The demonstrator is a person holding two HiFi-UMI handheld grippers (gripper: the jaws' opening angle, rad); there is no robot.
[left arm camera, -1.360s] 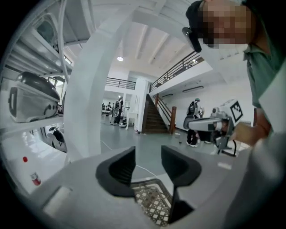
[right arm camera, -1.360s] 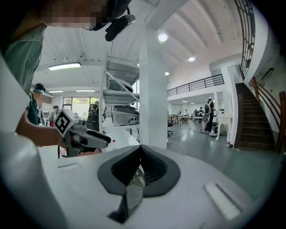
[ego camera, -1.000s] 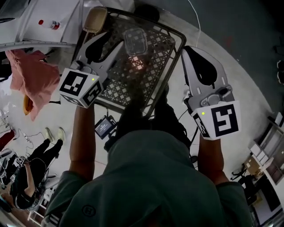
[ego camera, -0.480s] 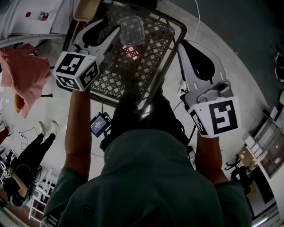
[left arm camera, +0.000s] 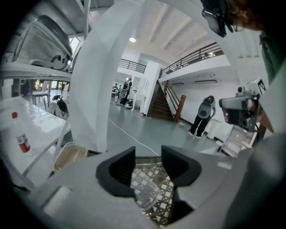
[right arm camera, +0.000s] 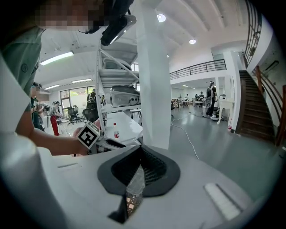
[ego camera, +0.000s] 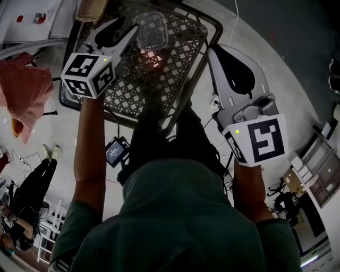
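A black lattice basket (ego camera: pixel 133 90) sits on the floor below me, with a clear plastic container (ego camera: pixel 152 30) lying in it. My left gripper (ego camera: pixel 123 29) hangs over the basket's far left part, open, just left of the container. In the left gripper view the gripper (left arm camera: pixel 148 167) has its jaws apart, and the container (left arm camera: pixel 145 194) and lattice (left arm camera: pixel 163 181) show low between them. My right gripper (ego camera: pixel 215 50) is shut and holds nothing, beside the basket's right rim. In its own view the right gripper (right arm camera: pixel 140 150) has its jaws meeting over a sliver of lattice (right arm camera: pixel 132 199).
A tan tray (ego camera: pixel 91 8) lies at the basket's far left corner, near a white table with a red-capped bottle (ego camera: pixel 37 18). A pink cloth (ego camera: pixel 24 87) hangs at left. A white pillar (left arm camera: pixel 103 89) stands ahead. A small screen device (ego camera: pixel 114 153) lies on the floor.
My left gripper has moved forward over the basket and tipped down, so the clear container now shows between its jaws. The right gripper stays shut and has barely shifted.
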